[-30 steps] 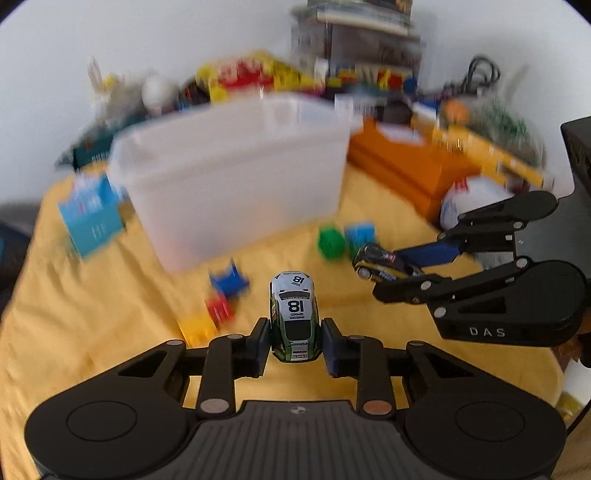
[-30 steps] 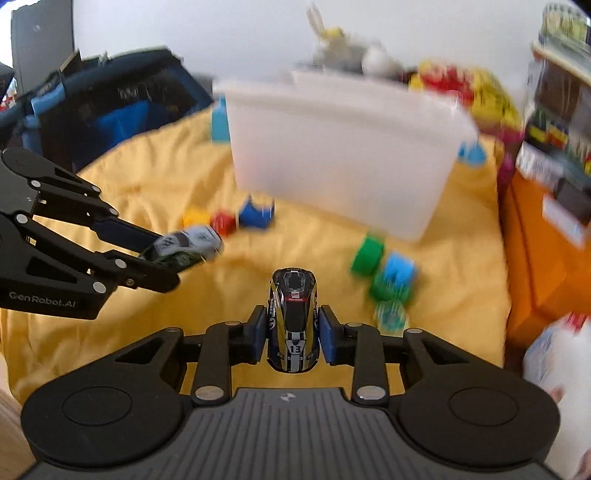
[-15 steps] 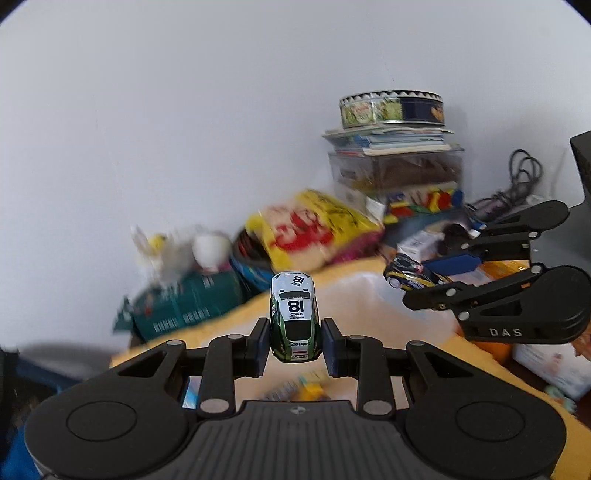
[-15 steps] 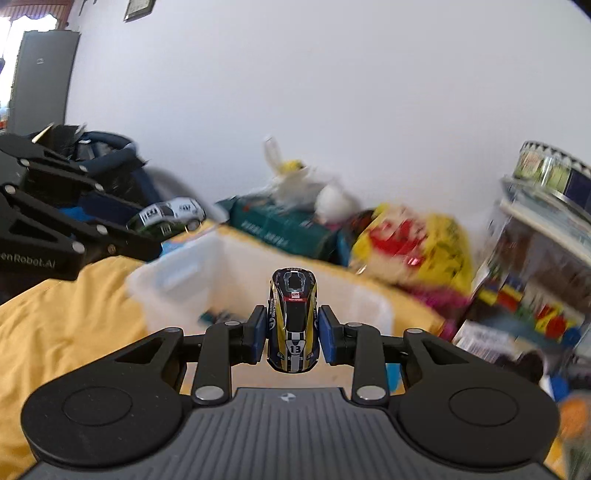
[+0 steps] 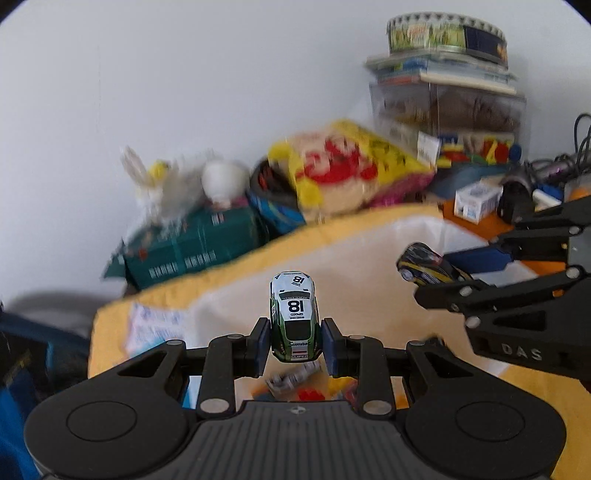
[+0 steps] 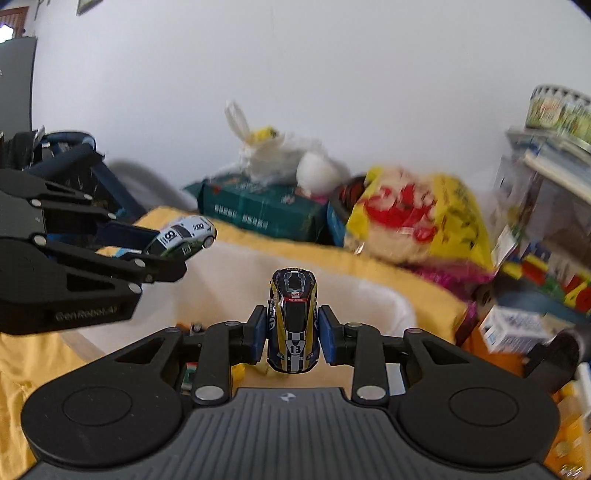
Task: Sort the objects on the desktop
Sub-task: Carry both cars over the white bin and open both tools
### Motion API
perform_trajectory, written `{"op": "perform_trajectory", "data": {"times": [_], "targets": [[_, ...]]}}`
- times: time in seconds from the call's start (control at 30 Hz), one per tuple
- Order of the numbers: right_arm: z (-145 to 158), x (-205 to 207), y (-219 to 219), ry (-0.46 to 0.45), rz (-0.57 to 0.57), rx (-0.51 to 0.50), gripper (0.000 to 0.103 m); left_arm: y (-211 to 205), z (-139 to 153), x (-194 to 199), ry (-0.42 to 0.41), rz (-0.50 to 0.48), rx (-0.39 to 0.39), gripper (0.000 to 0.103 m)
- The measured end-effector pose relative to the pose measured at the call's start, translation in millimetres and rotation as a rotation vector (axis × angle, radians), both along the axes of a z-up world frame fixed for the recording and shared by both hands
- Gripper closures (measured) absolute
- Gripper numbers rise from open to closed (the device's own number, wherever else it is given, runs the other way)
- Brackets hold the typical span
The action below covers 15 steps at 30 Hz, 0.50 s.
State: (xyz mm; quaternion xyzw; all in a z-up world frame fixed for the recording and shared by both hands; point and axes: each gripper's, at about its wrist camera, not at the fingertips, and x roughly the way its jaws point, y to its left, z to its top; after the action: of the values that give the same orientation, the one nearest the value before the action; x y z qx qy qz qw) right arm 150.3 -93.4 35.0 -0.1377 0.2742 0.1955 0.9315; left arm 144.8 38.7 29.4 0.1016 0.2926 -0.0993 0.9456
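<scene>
Both grippers hang above the open mouth of a translucent white plastic bin (image 5: pixel 369 258), whose rounded far rim (image 6: pixel 384 291) curves just below and ahead of the fingers, with yellow cloth (image 5: pixel 229 273) running past it to a wall of clutter. The left gripper (image 5: pixel 294 341) has its blue-padded fingers clamped on the flanks of a glossy white-and-green toy car (image 5: pixel 294 319) marked 18, nose pointing forward, over the bin's near half; under it, on the bin floor, lie a small grey toy and red and yellow blocks (image 5: pixel 314 393), blurred. The right gripper (image 6: pixel 293 341) pinches a shiny black-and-yellow toy car (image 6: pixel 293 321) numbered 13 in the same way, over the bin's interior. The two grippers sit side by side and near each other, cars apart and not touching. Beyond the bin, the room narrows: a dark green printed box (image 5: pixel 192 247) topped by a fluffy white plush (image 6: pixel 273 155), a crinkled yellow-and-red bag (image 6: pixel 417 221), and at right a stack of clear containers under a round printed tin (image 5: pixel 445 33). The air straight above the bin is open.
</scene>
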Motion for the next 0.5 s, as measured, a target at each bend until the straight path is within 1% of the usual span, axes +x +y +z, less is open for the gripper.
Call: {"op": "perform_trajectory", "data": {"times": [0.1,0.17,0.23,0.27,0.33,0.43,0.5], "targets": [[-10,3,0,0.047,-0.009,-0.013,0.069,-2,-7,-6,0.02,-0.008,0.011,0.069],[-13,3,0,0.069,-0.003,-0.02,0.068,-3,-6,-11,0.019,-0.014,0.009,0.069],[-12,-2,-1,0.063,0.0,-0.018,0.066,-1,-2,-18,0.002,-0.012,0.002,0.064],[-11,-5,-1,0.058,0.002,-0.019,0.065,1,1,-22,-0.003,-0.009,-0.001,0.058],[-8,-9,-3,0.047,0.004,-0.015,0.059,4,6,-30,-0.011,-0.008,-0.015,0.057],[4,-22,-10,0.005,0.019,0.018,0.058,11,15,-54,-0.04,-0.007,-0.044,0.056],[13,-38,-23,-0.035,0.02,0.056,0.058,16,16,-77,-0.064,0.005,-0.054,0.053]]}}
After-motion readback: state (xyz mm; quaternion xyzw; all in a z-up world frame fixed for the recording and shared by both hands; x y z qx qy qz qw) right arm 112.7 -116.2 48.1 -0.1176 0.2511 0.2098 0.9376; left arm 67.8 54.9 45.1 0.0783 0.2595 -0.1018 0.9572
